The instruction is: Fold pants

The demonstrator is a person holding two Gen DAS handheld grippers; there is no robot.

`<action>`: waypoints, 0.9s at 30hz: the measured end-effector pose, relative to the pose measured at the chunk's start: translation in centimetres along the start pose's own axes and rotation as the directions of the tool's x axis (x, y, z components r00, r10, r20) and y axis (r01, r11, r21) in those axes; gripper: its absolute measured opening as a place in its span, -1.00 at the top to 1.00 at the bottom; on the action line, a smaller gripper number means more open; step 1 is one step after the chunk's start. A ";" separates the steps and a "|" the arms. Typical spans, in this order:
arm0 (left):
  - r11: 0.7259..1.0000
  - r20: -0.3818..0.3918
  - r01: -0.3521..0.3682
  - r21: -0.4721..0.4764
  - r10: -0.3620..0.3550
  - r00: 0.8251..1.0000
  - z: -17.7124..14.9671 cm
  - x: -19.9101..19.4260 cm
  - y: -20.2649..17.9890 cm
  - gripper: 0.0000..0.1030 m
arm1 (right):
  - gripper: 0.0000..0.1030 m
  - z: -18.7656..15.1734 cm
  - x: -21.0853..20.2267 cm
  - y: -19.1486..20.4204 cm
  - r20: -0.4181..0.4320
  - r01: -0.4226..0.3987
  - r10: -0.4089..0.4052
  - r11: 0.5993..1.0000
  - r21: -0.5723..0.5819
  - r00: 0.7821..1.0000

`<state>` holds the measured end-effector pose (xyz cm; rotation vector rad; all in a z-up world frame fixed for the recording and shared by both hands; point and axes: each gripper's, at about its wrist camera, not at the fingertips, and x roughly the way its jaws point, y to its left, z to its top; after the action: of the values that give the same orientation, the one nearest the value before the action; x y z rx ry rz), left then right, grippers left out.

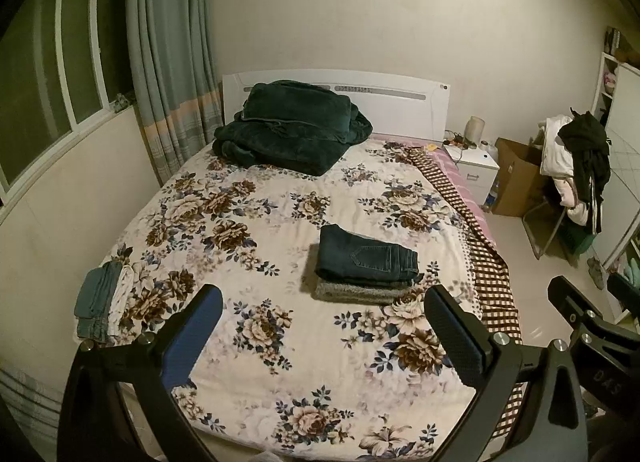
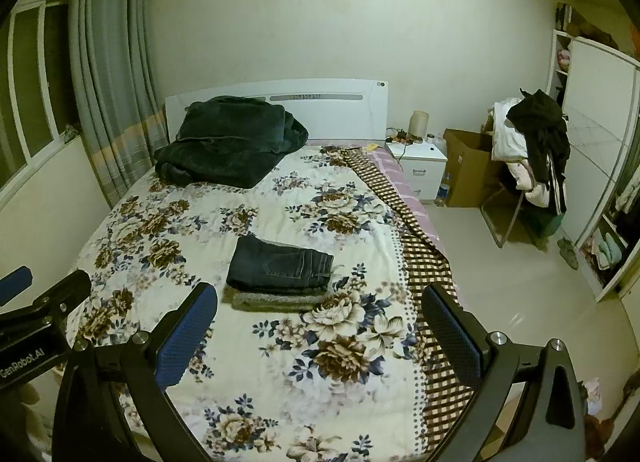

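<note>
Folded dark blue jeans (image 1: 366, 258) lie on top of a folded grey garment (image 1: 360, 291) in the middle of the floral bedspread (image 1: 248, 230). They also show in the right wrist view (image 2: 280, 266). My left gripper (image 1: 324, 326) is open and empty, held above the foot of the bed, short of the jeans. My right gripper (image 2: 320, 326) is open and empty too, held beside the left one and back from the jeans. The right gripper also shows at the edge of the left wrist view (image 1: 592, 314).
A dark green blanket (image 1: 292, 126) is piled at the headboard. Folded teal and white clothes (image 1: 104, 298) lie at the bed's left edge. A checked cloth (image 1: 480, 238) hangs over the right side. A nightstand (image 1: 476, 166), cardboard box (image 1: 516, 174) and clothes-laden chair (image 1: 576, 166) stand to the right.
</note>
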<state>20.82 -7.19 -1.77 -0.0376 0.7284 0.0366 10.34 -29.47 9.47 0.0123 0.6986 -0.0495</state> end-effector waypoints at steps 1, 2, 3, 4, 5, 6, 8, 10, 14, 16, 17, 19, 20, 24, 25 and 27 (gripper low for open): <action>1.000 0.000 -0.001 0.000 0.001 1.000 0.0 0.0 0.0 -1.00 | -1.00 -0.1 0.0 0.0 -0.001 0.000 0.000 1.000 0.001 1.000; 1.000 0.001 -0.001 0.000 0.001 1.000 0.0 0.0 0.0 -1.00 | -1.00 0.0 0.0 0.0 -0.001 0.000 0.000 1.000 -0.002 1.000; 1.000 0.001 0.000 0.001 0.000 1.000 0.0 0.0 0.0 -1.00 | -1.00 0.0 0.0 -0.1 0.000 -0.001 0.001 1.000 -0.001 1.000; 1.000 0.000 0.000 0.001 0.000 1.000 0.1 0.1 -0.1 -1.00 | -1.00 0.1 0.0 -0.1 0.000 -0.002 0.002 1.000 -0.002 1.000; 1.000 0.000 -0.001 0.001 0.001 1.000 0.1 0.0 -0.1 -1.00 | -1.00 0.0 0.0 -0.1 -0.001 -0.002 0.002 1.000 -0.001 1.000; 1.000 0.002 -0.005 0.004 0.005 1.000 0.1 0.0 -0.2 -1.00 | -1.00 0.0 0.0 -0.1 -0.002 -0.003 0.003 1.000 0.000 1.000; 1.000 0.009 -0.008 0.012 0.008 1.000 0.1 0.0 -0.2 -1.00 | -1.00 -0.3 0.0 -0.1 -0.002 -0.002 0.002 1.000 0.005 1.000; 1.000 0.010 -0.009 0.014 0.009 1.000 0.1 -0.1 -0.1 -1.00 | -1.00 -0.3 0.0 -0.1 -0.002 -0.005 0.005 1.000 0.006 1.000; 1.000 0.011 -0.013 0.012 0.013 1.000 0.0 -0.1 -0.1 -1.00 | -1.00 -0.4 -0.1 -0.1 -0.001 -0.004 0.004 1.000 0.011 1.000; 1.000 0.010 -0.014 0.010 0.014 1.000 0.0 -0.1 0.0 -1.00 | -1.00 -0.5 -0.1 -0.1 -0.001 -0.005 0.005 1.000 0.014 1.000; 1.000 0.010 -0.015 0.010 0.015 1.000 0.0 -0.2 0.0 -1.00 | -1.00 -0.5 -0.1 -0.1 0.000 -0.004 0.004 1.000 0.014 1.000; 1.000 0.014 -0.017 0.009 0.017 1.000 0.1 -0.1 0.1 -1.00 | -1.00 -0.5 -0.1 -0.1 0.000 -0.004 0.004 1.000 0.012 1.000; 1.000 0.014 -0.019 0.006 0.019 1.000 -0.1 -0.2 0.2 -1.00 | -1.00 -0.5 -0.1 -0.1 0.000 -0.006 0.006 1.000 0.013 1.000; 1.000 0.015 -0.021 0.011 0.021 1.000 0.0 -0.2 0.3 -1.00 | -1.00 -0.5 -0.1 -0.1 0.003 -0.003 0.003 1.000 0.014 1.000; 1.000 0.015 -0.018 0.009 0.018 1.000 -0.1 -0.2 0.3 -1.00 | -1.00 -0.6 -0.1 0.0 0.003 -0.003 0.003 1.000 0.015 1.000; 1.000 0.016 -0.020 0.007 0.020 1.000 0.0 -0.2 0.5 -1.00 | -1.00 -0.6 -0.1 0.1 0.002 -0.002 0.002 1.000 0.018 1.000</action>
<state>20.61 -6.68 -1.66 -0.0234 0.7127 0.0533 9.88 -29.32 9.09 0.0303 0.6958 -0.0537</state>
